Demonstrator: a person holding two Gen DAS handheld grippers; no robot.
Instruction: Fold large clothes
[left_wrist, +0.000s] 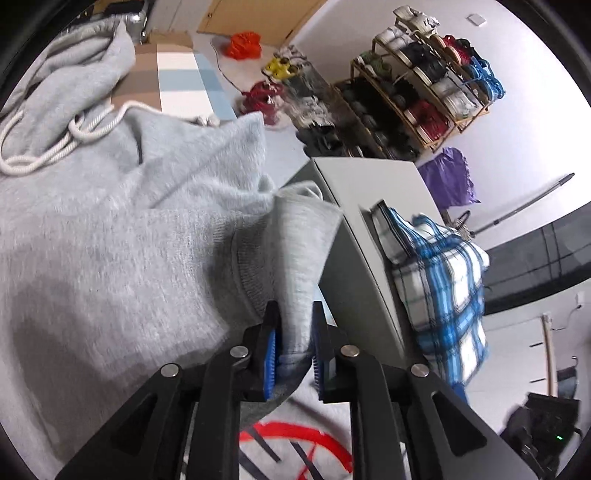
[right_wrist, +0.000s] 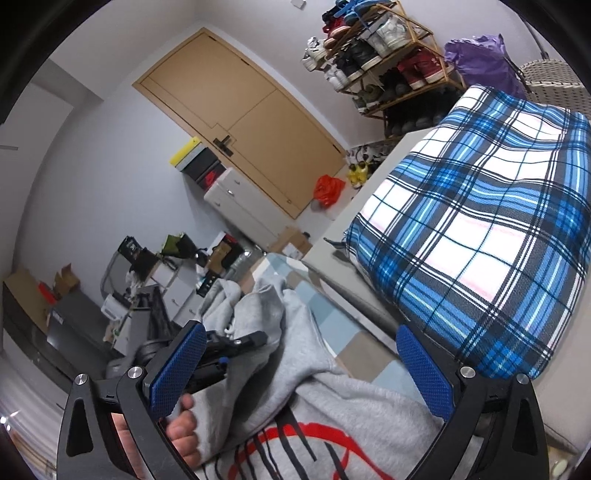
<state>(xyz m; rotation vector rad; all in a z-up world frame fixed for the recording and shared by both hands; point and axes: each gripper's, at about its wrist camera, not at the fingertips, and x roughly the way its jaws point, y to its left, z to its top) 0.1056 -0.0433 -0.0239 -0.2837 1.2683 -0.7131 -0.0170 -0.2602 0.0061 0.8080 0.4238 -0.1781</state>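
Observation:
A grey hoodie (left_wrist: 110, 229) lies spread across the left wrist view, with a white drawstring (left_wrist: 55, 147) at the upper left and a red and black print (left_wrist: 295, 439) near the bottom. My left gripper (left_wrist: 294, 354) is shut on a fold of its grey sleeve (left_wrist: 299, 258), just beyond the ribbed cuff; the cloth fills the gap between the blue pads. In the right wrist view my right gripper (right_wrist: 301, 373) stands wide open above the hoodie (right_wrist: 351, 402) with no cloth between its pads. The left gripper's black body (right_wrist: 221, 350) and a person's hand (right_wrist: 184, 432) show behind its left finger.
A blue plaid bag (right_wrist: 480, 221) sits on a grey box-like top (left_wrist: 365, 206) just right of the hoodie. A checked mat (left_wrist: 177, 81) lies under the cloth. A shoe rack (left_wrist: 413, 92), a tan door (right_wrist: 251, 122) and cluttered drawers (right_wrist: 236, 203) stand farther off.

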